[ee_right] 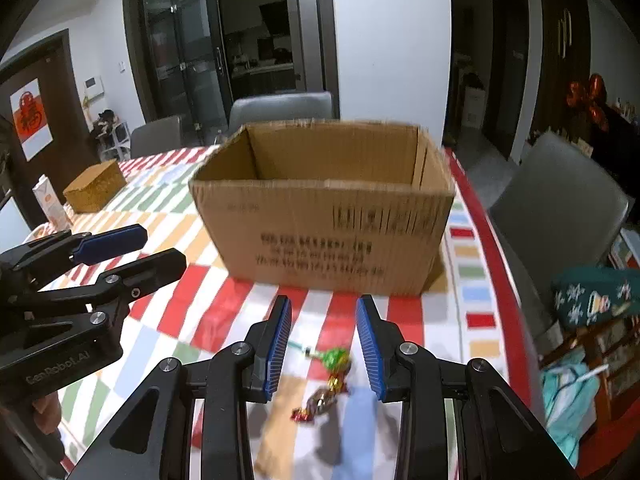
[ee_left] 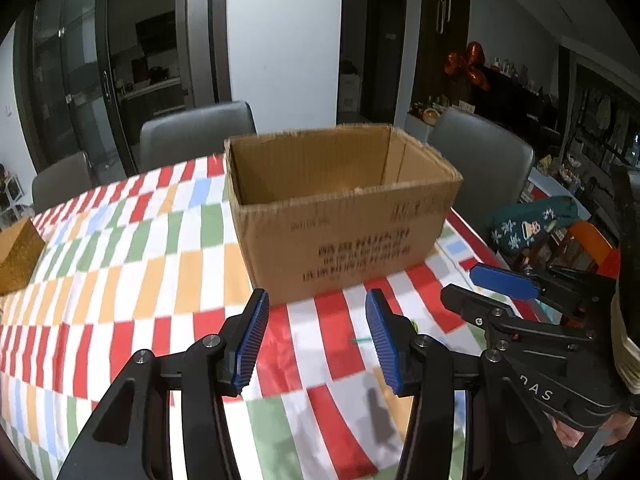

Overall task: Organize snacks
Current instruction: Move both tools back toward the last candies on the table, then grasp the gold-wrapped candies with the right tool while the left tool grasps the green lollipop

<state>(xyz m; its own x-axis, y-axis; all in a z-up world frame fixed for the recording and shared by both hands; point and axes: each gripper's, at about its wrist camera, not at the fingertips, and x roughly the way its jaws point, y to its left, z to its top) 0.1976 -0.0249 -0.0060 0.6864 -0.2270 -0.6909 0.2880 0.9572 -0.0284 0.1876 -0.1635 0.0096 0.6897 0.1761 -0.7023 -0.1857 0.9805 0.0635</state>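
Open box (ee_right: 324, 216) stands on checkered cloth (ee_left: 120, 280). Candies (ee_right: 328, 384) lie on cloth just before box, beneath right gripper (ee_right: 324, 344), jaws spread, empty. Left gripper (ee_left: 316, 344) beside it, jaws spread, empty, facing box.

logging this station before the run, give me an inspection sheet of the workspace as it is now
surface: table under a checked tablecloth, red, green, orange, blue and white.
job's things: open cardboard box upright mid-table, what shows of its inside looks bare; wrapped candies and a green-wrapped lollipop loose on the cloth in front of it.
clutter: small woven box and a carton at the far left of the table.
grippers: left tongs open, holding nothing; right tongs open above the candies, not touching.
cables: nothing seen.
surroundings: grey chairs round the table, glass doors behind, cluttered shelving at right.
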